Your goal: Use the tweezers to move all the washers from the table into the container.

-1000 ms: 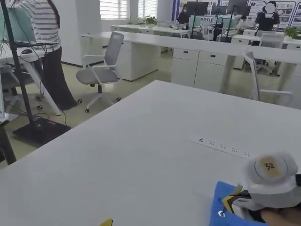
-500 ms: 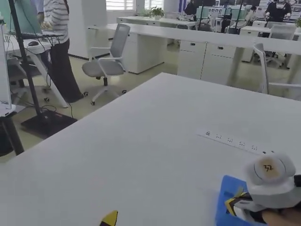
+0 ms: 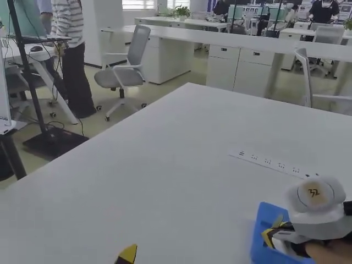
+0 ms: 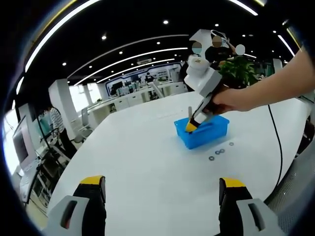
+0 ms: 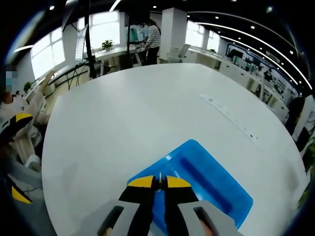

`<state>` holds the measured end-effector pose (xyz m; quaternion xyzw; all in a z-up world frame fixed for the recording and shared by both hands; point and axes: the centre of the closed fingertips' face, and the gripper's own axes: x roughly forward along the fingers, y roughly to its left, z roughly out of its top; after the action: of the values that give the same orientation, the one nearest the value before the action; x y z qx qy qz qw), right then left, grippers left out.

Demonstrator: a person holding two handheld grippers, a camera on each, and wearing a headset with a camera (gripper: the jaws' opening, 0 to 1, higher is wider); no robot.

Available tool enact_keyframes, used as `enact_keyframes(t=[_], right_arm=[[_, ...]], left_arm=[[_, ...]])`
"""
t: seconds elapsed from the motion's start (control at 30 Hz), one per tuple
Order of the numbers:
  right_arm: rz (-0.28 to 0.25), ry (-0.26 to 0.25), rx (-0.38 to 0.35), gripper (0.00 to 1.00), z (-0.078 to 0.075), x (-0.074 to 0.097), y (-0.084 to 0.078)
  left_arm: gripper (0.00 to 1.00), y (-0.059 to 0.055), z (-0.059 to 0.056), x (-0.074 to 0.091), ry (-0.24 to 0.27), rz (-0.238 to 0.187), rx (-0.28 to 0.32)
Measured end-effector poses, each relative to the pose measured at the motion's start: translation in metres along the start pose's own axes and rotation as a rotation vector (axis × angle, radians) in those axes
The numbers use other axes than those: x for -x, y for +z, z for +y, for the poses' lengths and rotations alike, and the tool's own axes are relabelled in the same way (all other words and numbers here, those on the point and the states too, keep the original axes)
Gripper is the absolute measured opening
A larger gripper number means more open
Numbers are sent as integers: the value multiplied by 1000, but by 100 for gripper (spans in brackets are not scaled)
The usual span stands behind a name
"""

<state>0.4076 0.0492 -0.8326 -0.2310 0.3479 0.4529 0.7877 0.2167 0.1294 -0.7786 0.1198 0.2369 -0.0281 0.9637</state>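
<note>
Right gripper: gripped by a hand, pitched down, tips over the near edge of the blue container. Jaws are clenched together, and any item between them is too small to confirm. Left gripper: held level and low, jaws released wide. The washers lie on the table at the container's 5 o'clock. Against the earlier frames, the right gripper holds the same station and only the camera has shifted.
</note>
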Motion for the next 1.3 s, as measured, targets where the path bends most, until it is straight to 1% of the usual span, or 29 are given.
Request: enact_keyframes(t=[0.13,0.33,0.47,0.57,0.67,0.77,0.83,0.97,1.13,1.3], right_arm=[[2,-2,-2,3,2,4,-1],[-34,-12,-7,3,0,17,9],[-75,-15,-27,3,1,29,16],[-114,-1,-42,3,3,39,21],[-134,-5,-39,3,4,47,23],[-170,11,-36,3,9,57,27],[-182,19,-32,3,13,63,27],[-192,29,-33,3,21,70,24],[-174,45,-47,3,28,73,9],[-154,69,-90,3,34,72,-7]], left_arm=[[98,0,0,0,-1,1,-4],[98,0,-1,0,-3,1,-5],[98,0,-1,0,-3,2,-4],[98,-1,-1,0,-2,3,-5],[98,-1,0,0,-1,2,-6],[98,-1,0,0,1,4,-5],[98,-1,0,0,2,4,-5],[98,-2,0,0,1,6,-9],[98,-1,0,0,3,5,-7],[98,-1,0,0,4,5,-6]])
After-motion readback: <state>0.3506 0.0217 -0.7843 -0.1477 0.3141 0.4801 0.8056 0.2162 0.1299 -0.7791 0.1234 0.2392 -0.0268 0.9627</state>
